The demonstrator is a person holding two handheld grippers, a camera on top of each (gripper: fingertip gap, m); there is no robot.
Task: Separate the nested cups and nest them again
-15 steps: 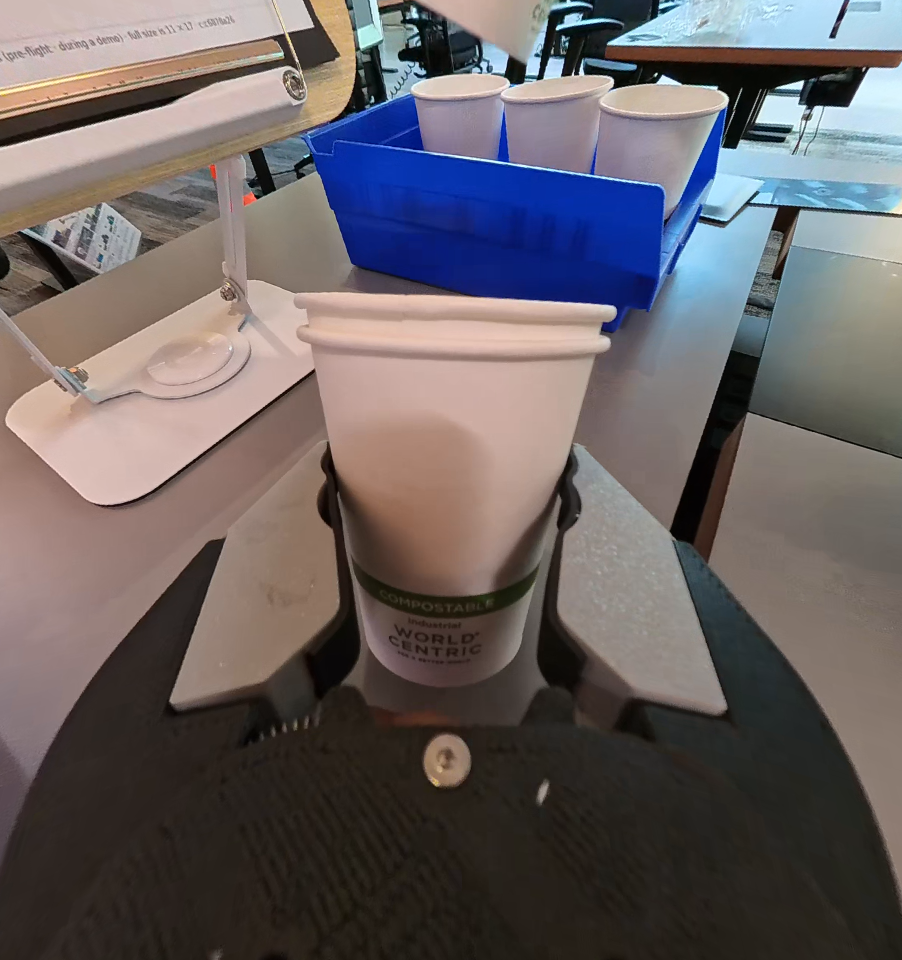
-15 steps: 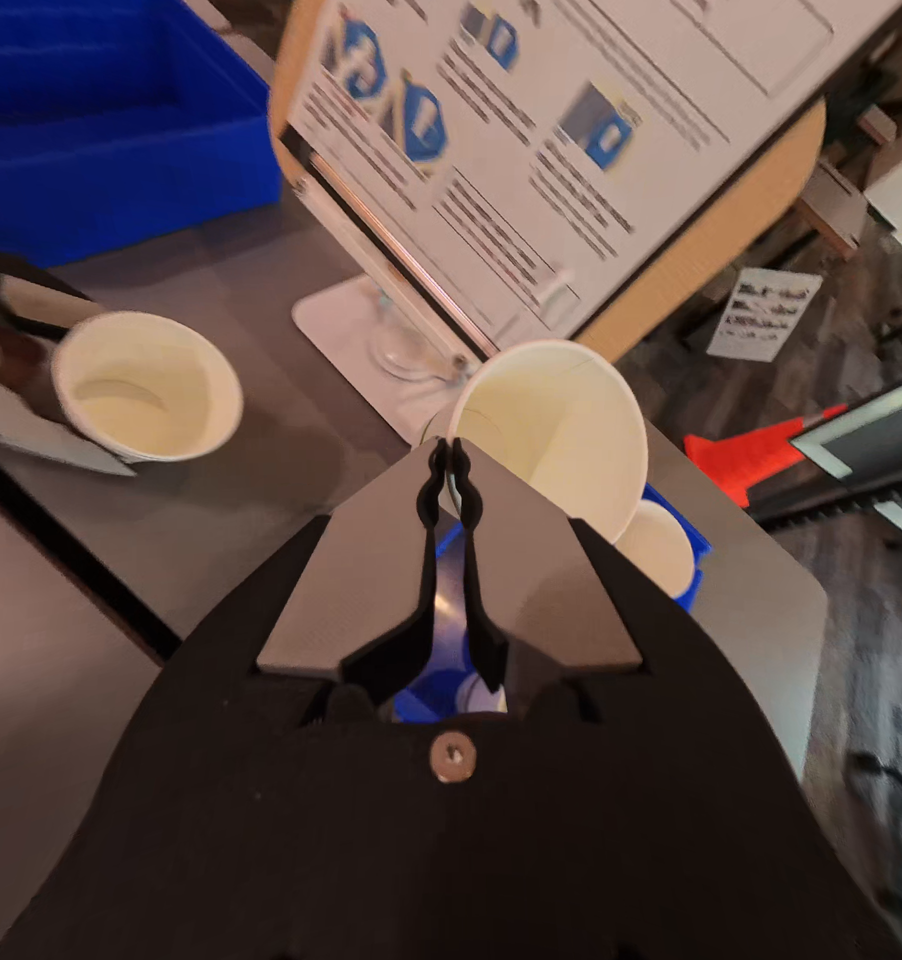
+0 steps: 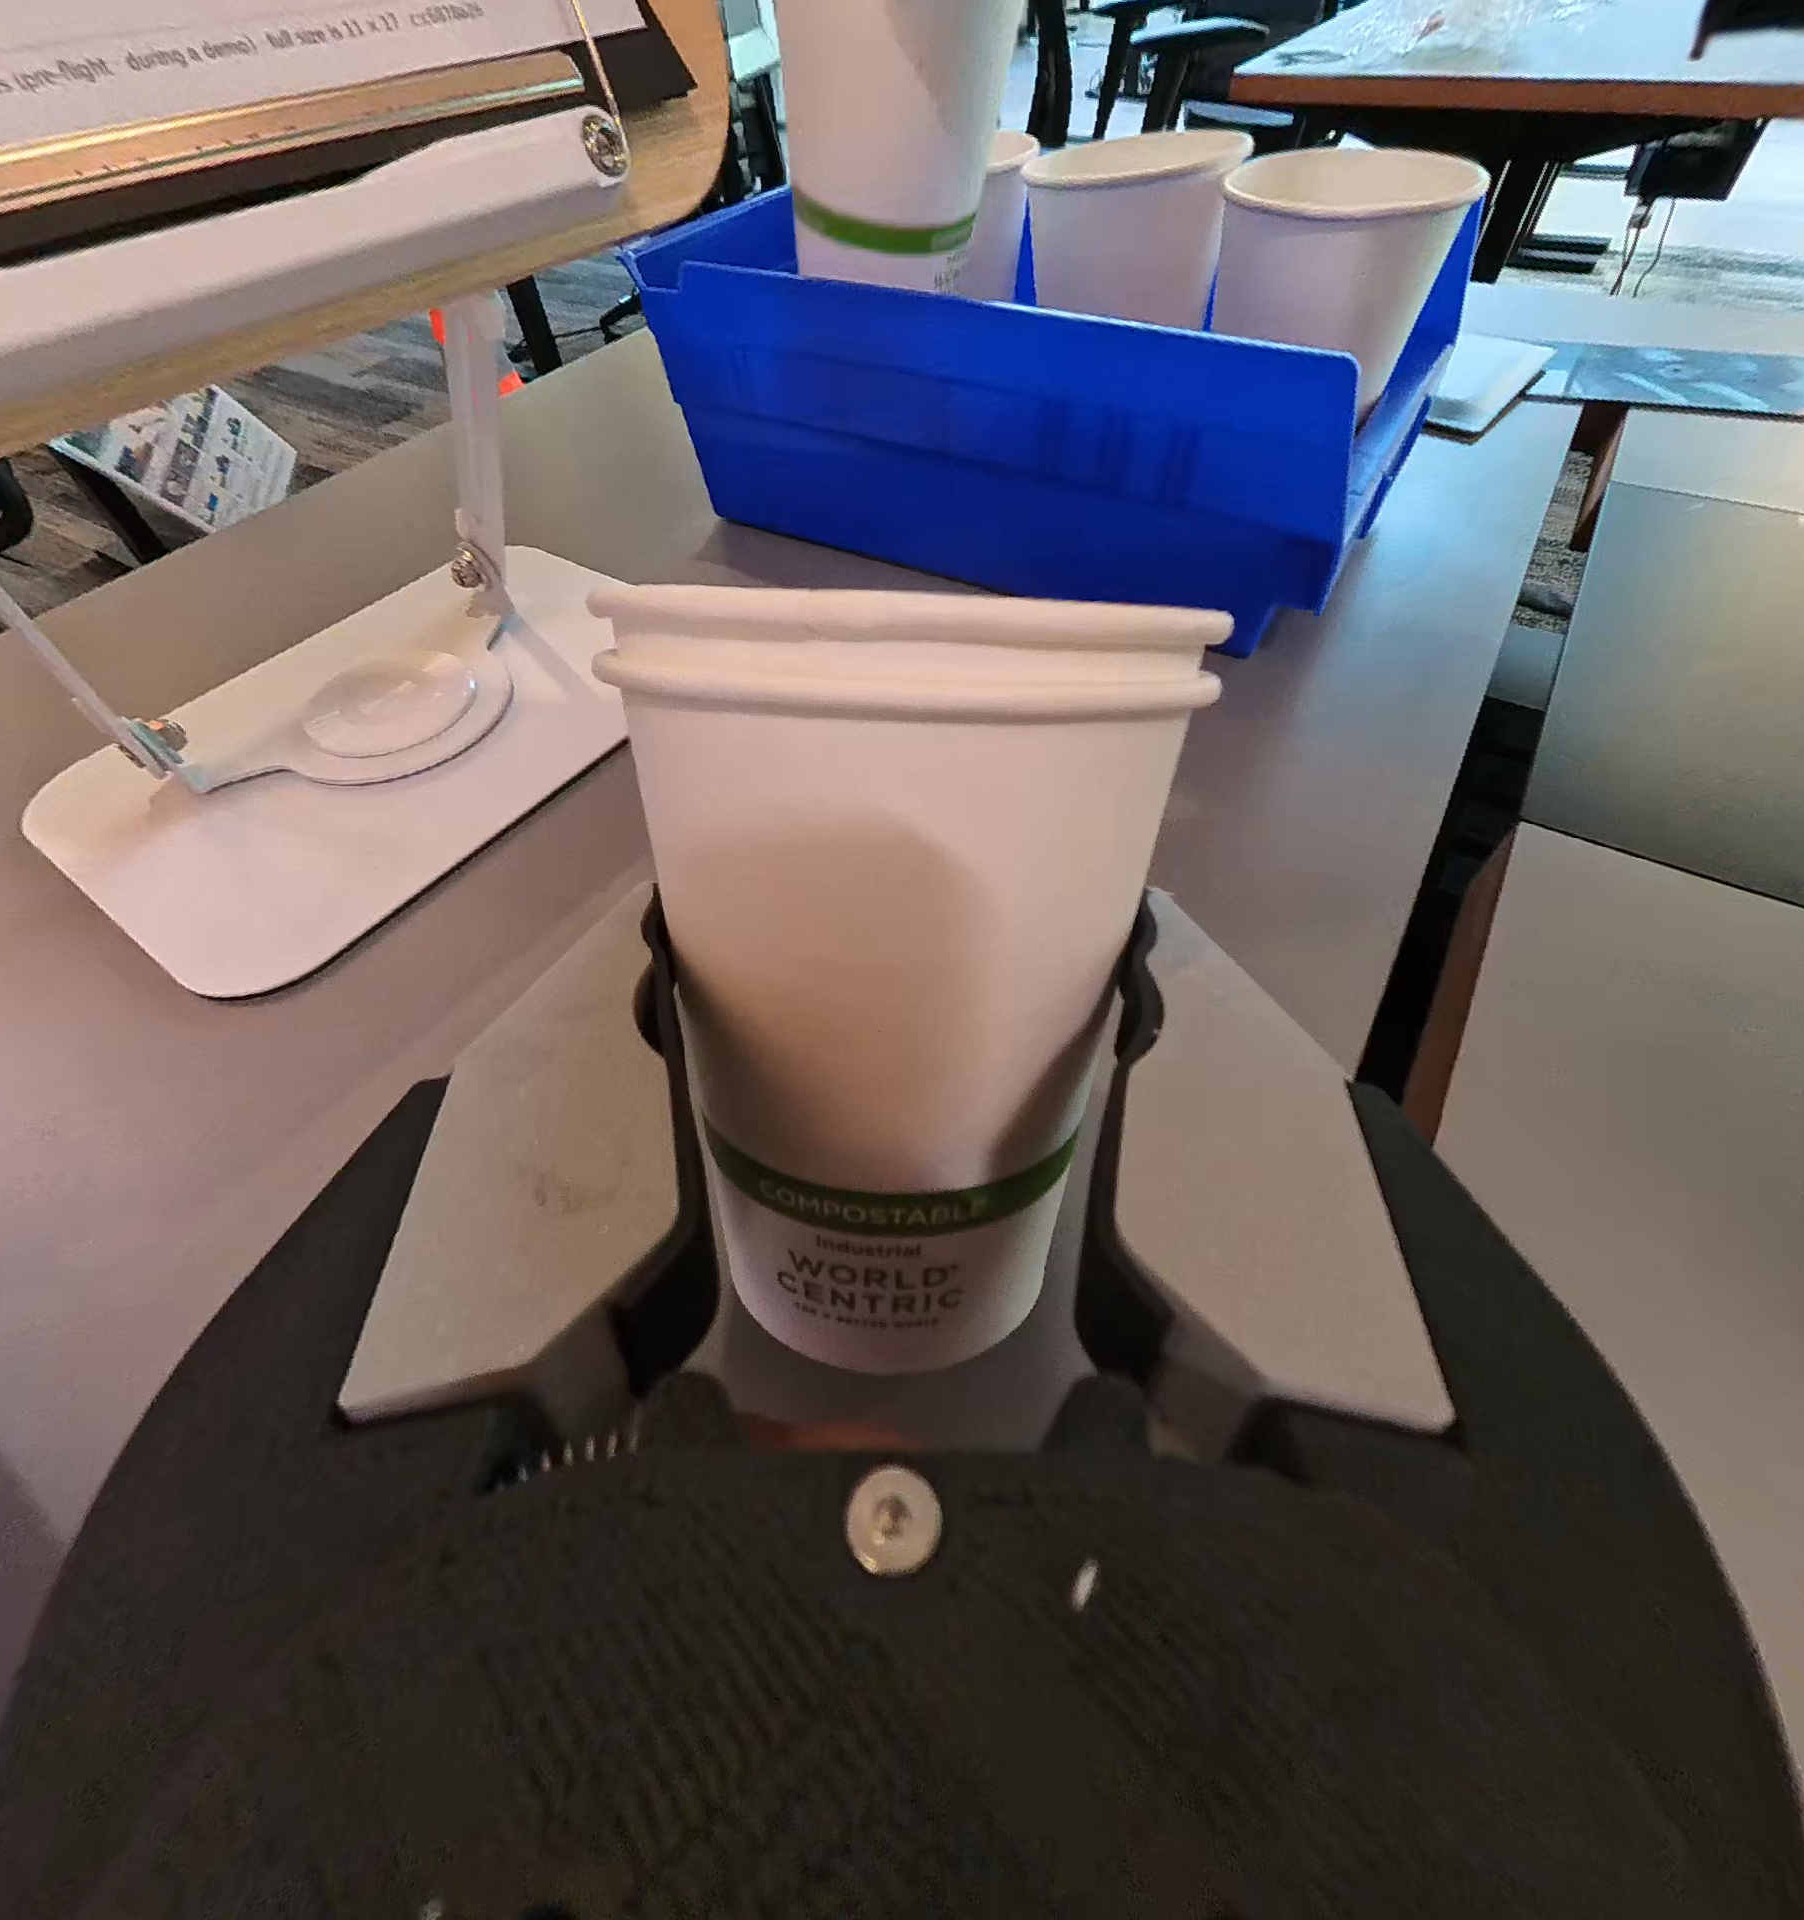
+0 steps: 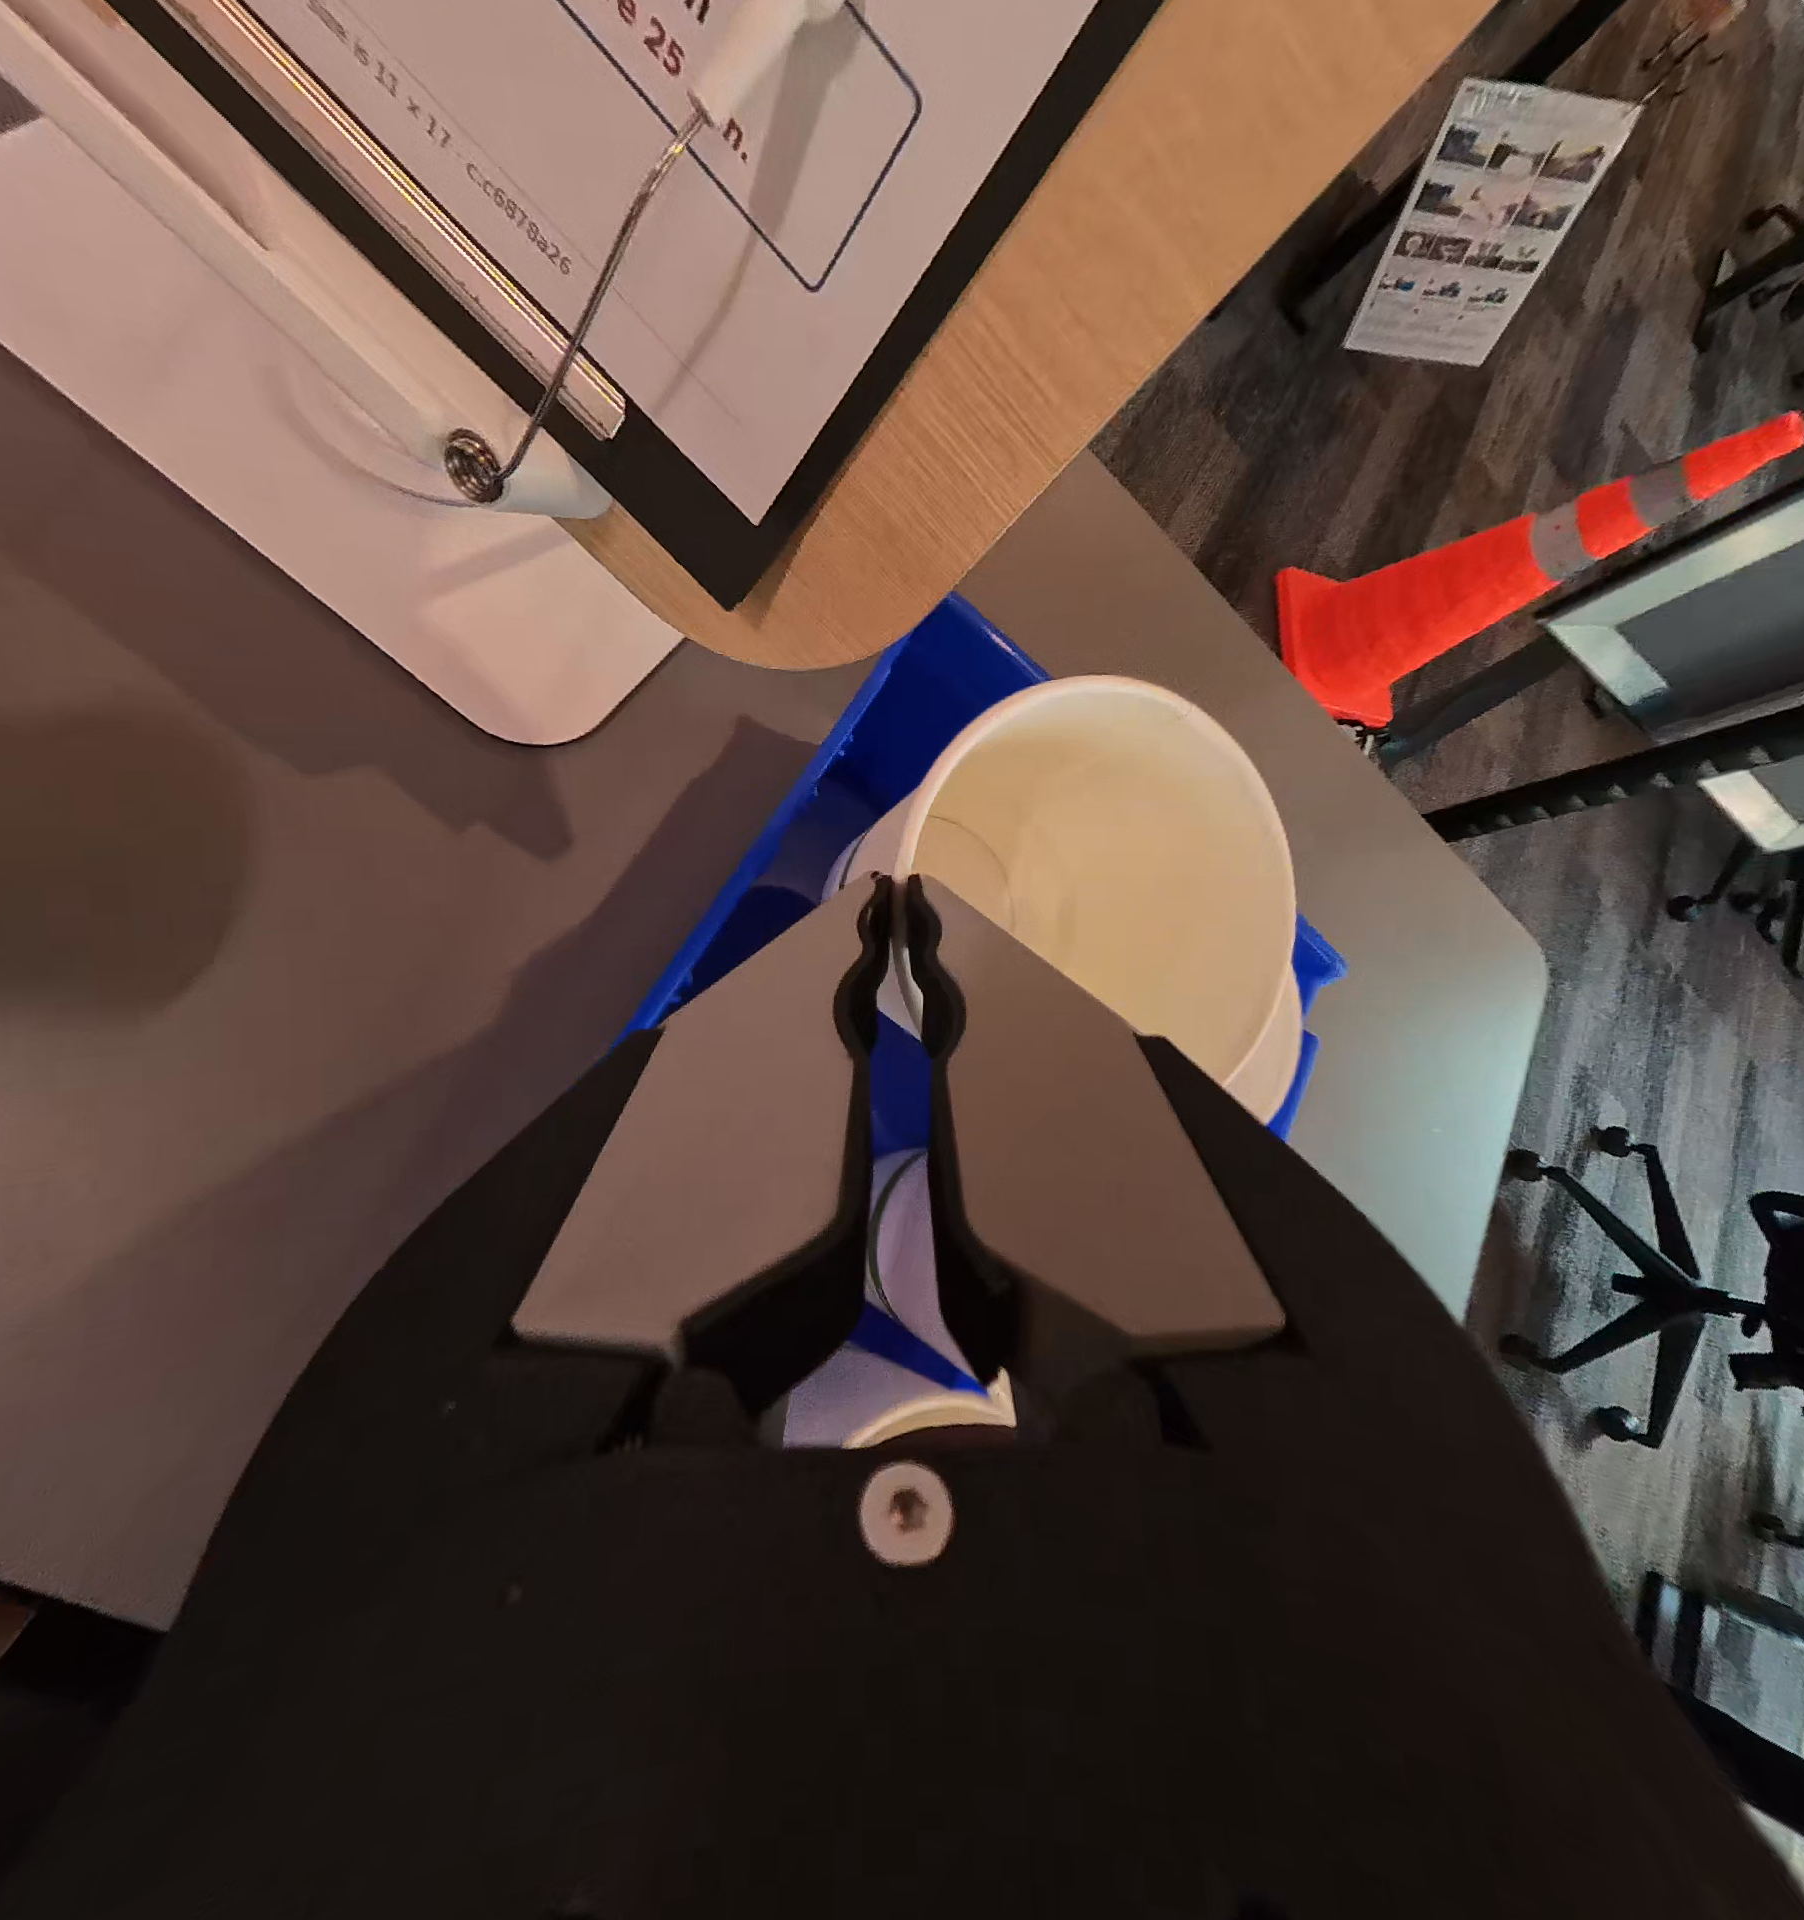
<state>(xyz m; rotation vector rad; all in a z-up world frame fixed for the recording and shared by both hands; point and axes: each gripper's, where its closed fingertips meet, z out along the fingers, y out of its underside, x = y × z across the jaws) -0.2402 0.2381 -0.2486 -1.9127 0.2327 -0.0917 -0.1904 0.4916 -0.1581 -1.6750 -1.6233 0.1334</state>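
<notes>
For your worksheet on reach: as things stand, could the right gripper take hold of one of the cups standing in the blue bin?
Probably not yet. The right gripper is shut on the rim of a paper cup, hanging over the blue bin, so its jaws are taken until it lets that go.

Left claw (image 3: 896, 977) clamped, right claw (image 4: 896, 904) pinched.

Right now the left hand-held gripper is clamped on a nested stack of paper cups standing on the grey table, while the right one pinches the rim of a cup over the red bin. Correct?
Not quite: the bin is blue, not red, as the right wrist view shows. The rest holds: the left hand-held gripper is clamped on the nested stack of paper cups on the grey table, and the right hand-held gripper pinches the rim of a cup over that bin.
</notes>
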